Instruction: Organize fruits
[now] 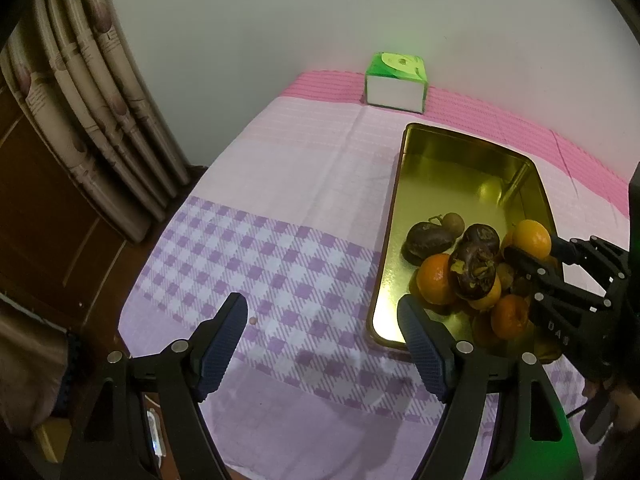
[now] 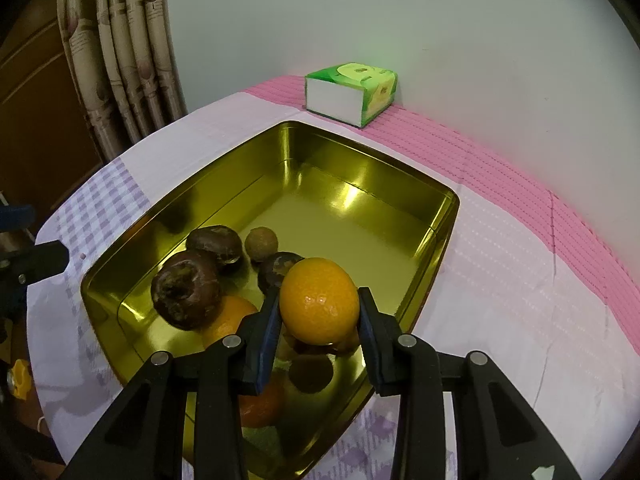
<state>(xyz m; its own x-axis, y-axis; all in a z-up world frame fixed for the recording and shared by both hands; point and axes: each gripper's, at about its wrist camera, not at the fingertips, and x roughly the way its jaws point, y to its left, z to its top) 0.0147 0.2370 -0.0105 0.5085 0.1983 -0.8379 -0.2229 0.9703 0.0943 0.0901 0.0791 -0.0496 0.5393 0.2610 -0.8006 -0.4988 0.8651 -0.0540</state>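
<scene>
A gold metal tin point(image 2: 448, 216) point(image 1: 394, 216) stands on the checked cloth and holds a pile of oranges and dark brown fruits at its near end. My right gripper point(image 2: 319, 311) point(image 1: 532, 250) is shut on a yellow-orange orange point(image 2: 319, 306) point(image 1: 532, 238), held just above the pile. Dark brown fruits point(image 2: 186, 294) point(image 1: 474, 274) and another orange point(image 1: 436, 280) lie below and left of it. My left gripper point(image 1: 322, 314) stands open over the cloth, left of the tin's near corner, with nothing between its fingers.
A green and white tissue box point(image 1: 396, 84) point(image 2: 352, 94) sits at the back by the wall. Striped curtains point(image 1: 92, 120) hang at the left past the table edge. A tiny pink bead point(image 1: 253, 321) lies on the cloth. The tin's far half holds nothing.
</scene>
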